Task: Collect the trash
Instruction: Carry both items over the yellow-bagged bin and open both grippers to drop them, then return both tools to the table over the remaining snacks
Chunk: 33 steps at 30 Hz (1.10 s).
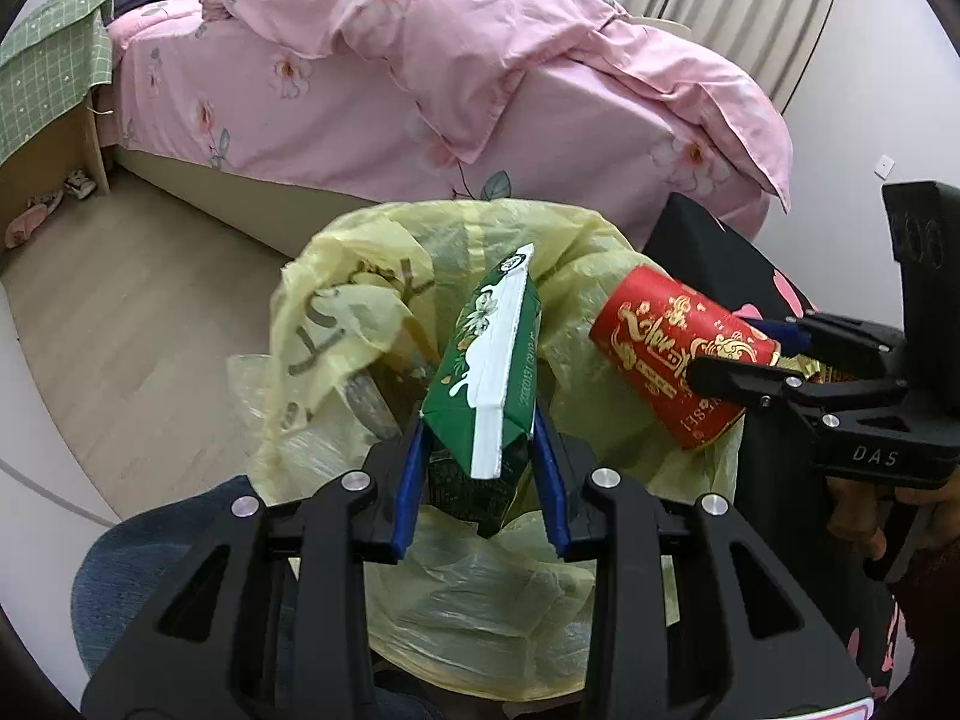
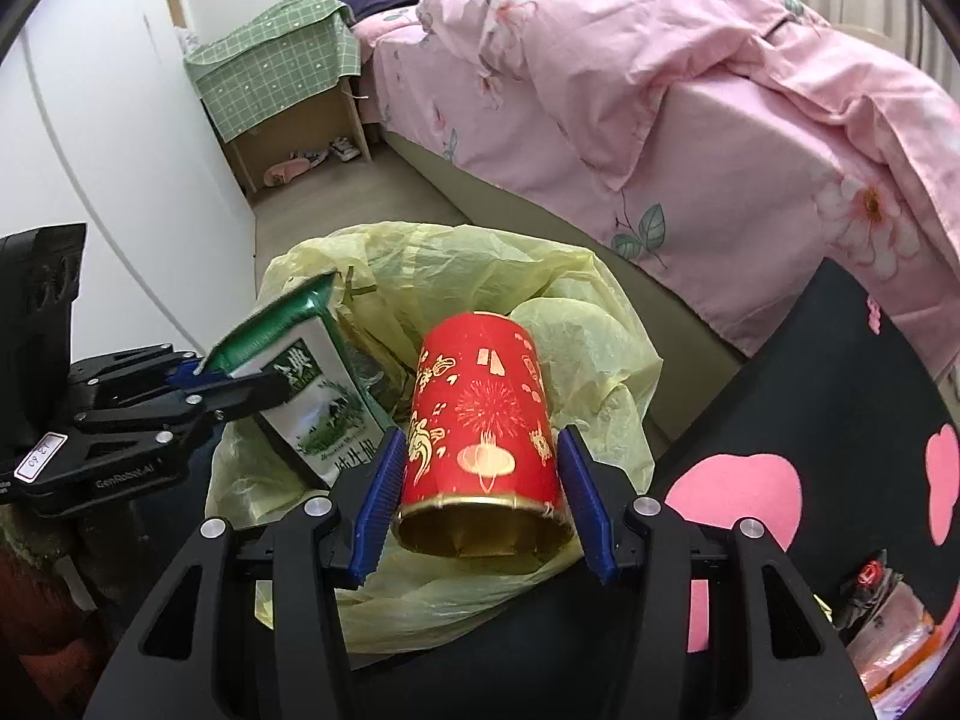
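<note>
A bin lined with a yellow plastic bag (image 1: 360, 324) (image 2: 432, 264) stands on the floor beside the bed. My left gripper (image 1: 480, 468) is shut on a green and white milk carton (image 1: 489, 372) (image 2: 318, 402), held tilted over the bag's mouth. Its blue pads (image 1: 411, 480) press the carton's two sides. My right gripper (image 2: 480, 498) (image 1: 774, 360) is shut on a red paper cup with gold print (image 2: 480, 438) (image 1: 678, 354). The cup lies on its side above the bag's right rim, its gold base toward the right wrist camera.
A bed with a pink floral duvet (image 1: 480, 78) (image 2: 690, 90) fills the back. A black cloth with pink shapes (image 2: 810, 450) lies right of the bin. A nightstand under a green checked cloth (image 2: 276, 78) stands by the wall, slippers (image 2: 300, 162) beneath it. Wooden floor (image 1: 150, 300) at left.
</note>
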Tool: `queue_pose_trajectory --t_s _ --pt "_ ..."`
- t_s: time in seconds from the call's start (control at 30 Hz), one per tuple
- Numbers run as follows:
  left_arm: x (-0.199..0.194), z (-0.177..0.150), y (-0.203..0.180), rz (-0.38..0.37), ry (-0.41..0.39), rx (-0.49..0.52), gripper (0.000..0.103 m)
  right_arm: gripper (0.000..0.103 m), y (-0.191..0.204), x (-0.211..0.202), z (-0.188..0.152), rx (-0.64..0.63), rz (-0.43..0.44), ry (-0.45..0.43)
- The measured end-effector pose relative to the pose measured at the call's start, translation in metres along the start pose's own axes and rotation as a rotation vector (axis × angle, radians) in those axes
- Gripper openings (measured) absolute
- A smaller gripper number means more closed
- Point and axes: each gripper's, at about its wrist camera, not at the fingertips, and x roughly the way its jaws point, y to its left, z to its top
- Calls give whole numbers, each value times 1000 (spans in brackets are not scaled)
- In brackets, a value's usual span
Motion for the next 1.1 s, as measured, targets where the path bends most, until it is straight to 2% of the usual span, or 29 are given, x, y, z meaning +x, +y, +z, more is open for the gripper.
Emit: queue_pose_trajectory --t_s 0.2,0.33,0.4,0.47,0.57,0.63,0.77,0.83,0.93,1.0,1.1 --pt "2 1 2 3 1 -20 31 49 -1 3 1 -8 7 -5" --pt "-8 8 16 -29 -29 -111 33 54 2 5 1 -6 19 -4" --pt "-17 14 20 -21 -51 -129 42 59 5 2 0 -22 17 -11" --pt "-34 24 19 5 -110 -125 54 68 9 -9 -2 -49 -11 -51" --pt "-58 36 13 17 -193 -117 60 68 5 -40 -8 -31 -13 -141" --pt "-73 43 5 8 -243 -113 64 69 -4 -66 -14 16 -49 -195" --pt "-88 51 -27 -53 -300 -67 68 71 -32 -120 -42 124 -96 -303" --pt "-86 52 -49 -94 -286 -24 69 71 -44 -141 -58 159 -109 -330" --pt "-76 47 -85 -153 -236 48 69 71 -65 -171 -87 220 -143 -305" --pt "-69 43 -110 -187 -211 99 69 71 -74 -192 -108 251 -197 -328" --pt "-59 34 -146 -223 -187 175 69 71 -84 -220 -139 300 -330 -336"
